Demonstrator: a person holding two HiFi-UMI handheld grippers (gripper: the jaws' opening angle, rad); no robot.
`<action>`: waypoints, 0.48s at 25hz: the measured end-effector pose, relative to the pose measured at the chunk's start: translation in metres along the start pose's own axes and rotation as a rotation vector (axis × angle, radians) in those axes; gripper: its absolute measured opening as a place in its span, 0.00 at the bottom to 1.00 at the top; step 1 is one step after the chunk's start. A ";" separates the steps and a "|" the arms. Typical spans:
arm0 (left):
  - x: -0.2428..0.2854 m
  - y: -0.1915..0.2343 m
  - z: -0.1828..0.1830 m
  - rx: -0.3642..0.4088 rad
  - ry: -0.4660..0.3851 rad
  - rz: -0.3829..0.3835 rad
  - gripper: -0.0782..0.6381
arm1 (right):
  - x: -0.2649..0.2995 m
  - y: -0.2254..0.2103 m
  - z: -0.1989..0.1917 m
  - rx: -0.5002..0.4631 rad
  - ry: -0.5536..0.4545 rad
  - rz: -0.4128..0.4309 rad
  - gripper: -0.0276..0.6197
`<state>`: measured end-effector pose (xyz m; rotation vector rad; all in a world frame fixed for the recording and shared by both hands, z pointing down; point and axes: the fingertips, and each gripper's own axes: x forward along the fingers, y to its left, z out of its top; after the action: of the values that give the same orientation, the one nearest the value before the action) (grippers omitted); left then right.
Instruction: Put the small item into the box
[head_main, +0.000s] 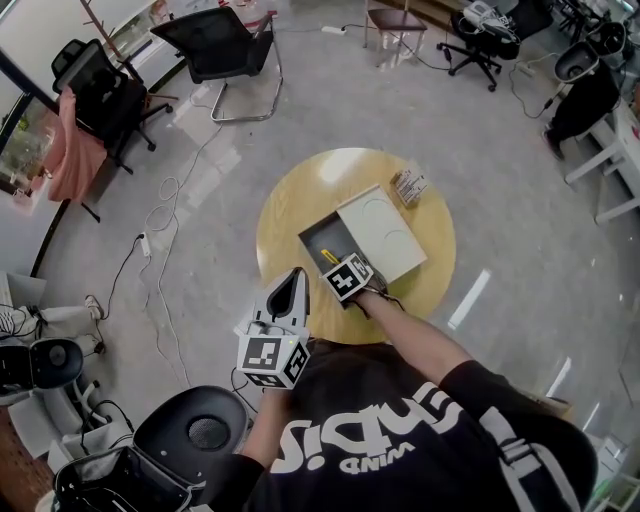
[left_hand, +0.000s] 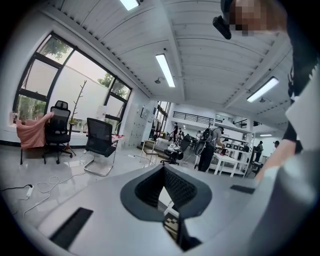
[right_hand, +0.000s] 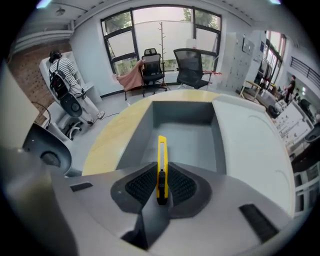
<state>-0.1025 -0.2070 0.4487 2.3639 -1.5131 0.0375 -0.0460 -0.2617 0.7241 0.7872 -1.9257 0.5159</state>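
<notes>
A yellow utility knife (right_hand: 161, 165) stands clamped between the pads of my right gripper (right_hand: 161, 189), its tip pointing into the open grey box (right_hand: 182, 112). In the head view the right gripper (head_main: 333, 262) hangs over the near end of the box (head_main: 311, 243) on the round wooden table (head_main: 295, 200), with the knife (head_main: 329, 256) showing at its tip. The box's pale lid (head_main: 382, 232) lies just right of it. My left gripper (head_main: 291, 292) is held near the person's body off the table's near edge, jaws shut and empty; in its own view the left gripper (left_hand: 166, 192) points out into the room.
A small striped packet (head_main: 408, 187) lies at the table's far right. Office chairs (head_main: 225, 45) and floor cables (head_main: 160, 230) ring the table. A black stool (head_main: 195, 430) sits near left. People stand at white desks (left_hand: 225, 160) in the background.
</notes>
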 end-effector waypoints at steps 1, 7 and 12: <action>0.000 0.000 -0.001 -0.001 0.000 0.001 0.12 | 0.001 -0.001 -0.005 0.023 0.020 0.008 0.13; -0.001 0.001 0.000 -0.004 -0.002 0.004 0.12 | 0.007 -0.003 -0.008 0.018 0.030 -0.004 0.13; -0.006 0.005 0.001 -0.008 0.001 0.011 0.12 | 0.007 -0.003 -0.009 0.054 0.036 -0.002 0.13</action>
<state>-0.1101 -0.2040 0.4477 2.3489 -1.5226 0.0353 -0.0409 -0.2602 0.7347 0.8088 -1.8843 0.5800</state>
